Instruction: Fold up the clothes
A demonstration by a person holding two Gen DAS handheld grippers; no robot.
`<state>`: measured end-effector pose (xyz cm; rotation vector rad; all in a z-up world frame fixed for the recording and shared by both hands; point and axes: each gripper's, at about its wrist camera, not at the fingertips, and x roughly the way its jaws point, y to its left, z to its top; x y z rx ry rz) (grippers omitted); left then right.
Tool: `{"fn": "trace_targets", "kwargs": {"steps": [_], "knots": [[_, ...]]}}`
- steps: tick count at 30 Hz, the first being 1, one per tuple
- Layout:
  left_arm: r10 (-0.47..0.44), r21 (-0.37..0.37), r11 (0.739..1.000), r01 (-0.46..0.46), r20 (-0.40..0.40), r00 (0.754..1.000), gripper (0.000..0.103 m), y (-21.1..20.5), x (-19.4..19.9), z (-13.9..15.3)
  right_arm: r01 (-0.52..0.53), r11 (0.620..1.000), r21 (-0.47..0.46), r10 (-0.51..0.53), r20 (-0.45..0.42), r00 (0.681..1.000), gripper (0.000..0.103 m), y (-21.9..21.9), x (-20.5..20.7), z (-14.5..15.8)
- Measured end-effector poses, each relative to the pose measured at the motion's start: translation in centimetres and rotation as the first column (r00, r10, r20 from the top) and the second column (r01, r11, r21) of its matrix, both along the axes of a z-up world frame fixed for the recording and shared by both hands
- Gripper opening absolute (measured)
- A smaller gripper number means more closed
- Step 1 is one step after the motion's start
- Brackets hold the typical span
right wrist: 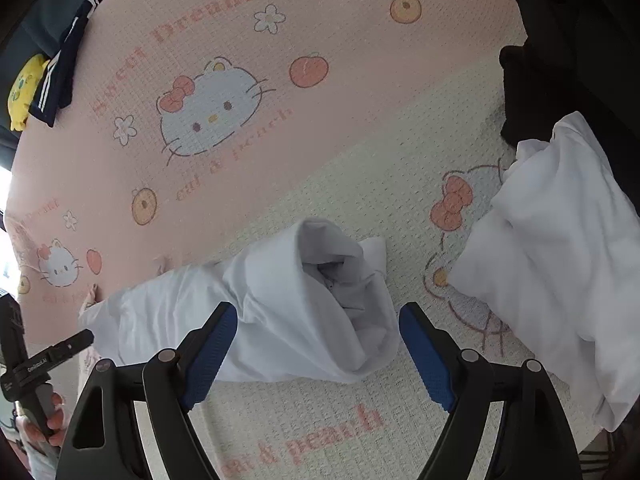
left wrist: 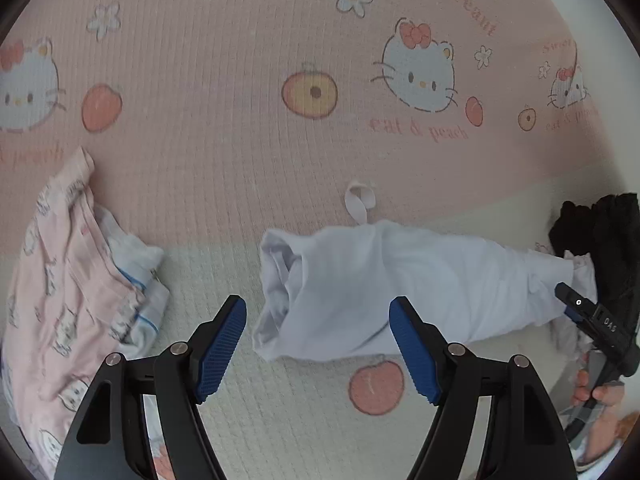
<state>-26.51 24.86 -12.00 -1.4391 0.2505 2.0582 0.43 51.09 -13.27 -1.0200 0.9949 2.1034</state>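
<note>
Blue pads of my left gripper (left wrist: 318, 344) are sitting wide apart, gripping nothing, hovering just above the rolled white garment (left wrist: 400, 284). Right gripper (right wrist: 318, 354) is doing the same: fingers spread, empty, hanging over the same roll (right wrist: 256, 320).

Garment is lying on the cat-and-peach printed bed sheet (left wrist: 240, 152), mostly on its cream band, just below the pink one. Long axis is running left-right across both wrist views. In the left wrist view the open, bunched end is pointing left, and the far end is tapering off toward my right gripper (left wrist: 592, 320) at the frame's right edge. In the right wrist view the open mouth of the roll is facing right and up, sitting between the spread fingers.

Both tools are tilting down at the bed. My right hand (left wrist: 596, 390) is wrapping its handle from below; my left hand (right wrist: 50, 420) is showing at the right view's lower left.

Nearby: pink printed garment (left wrist: 60, 300) lying to the left, second white garment (right wrist: 560, 272) to the right, black clothing (right wrist: 568, 52) beyond it.
</note>
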Motion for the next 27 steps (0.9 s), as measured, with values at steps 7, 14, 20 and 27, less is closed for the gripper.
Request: {"fn": "trace_targets", "kwargs": {"steps": [7,14,20,27], "knots": [[-0.033,-0.105,0.994,0.023,-0.092,0.995,0.032,1.1,-1.2,-2.4,-0.095,0.991,0.092,0.079,0.164,0.983,0.022,-1.3,-2.4,-2.0],[0.027,-0.284,0.957,-0.057,-0.109,0.994,0.032,0.9,-4.5,-6.0,-0.031,0.998,0.050,0.025,0.128,0.992,0.022,0.1,-2.8,-3.3],[-0.008,-0.242,0.970,-0.032,-0.160,0.987,0.033,-0.7,-3.5,-5.0,-0.020,1.000,0.019,0.017,0.121,0.993,0.025,0.3,-2.8,-3.8],[-0.203,-0.212,0.966,0.149,-0.261,0.944,0.033,-0.7,1.2,-1.7,0.020,1.000,-0.010,-0.019,0.080,0.997,0.071,-0.7,-1.3,-3.0]]}}
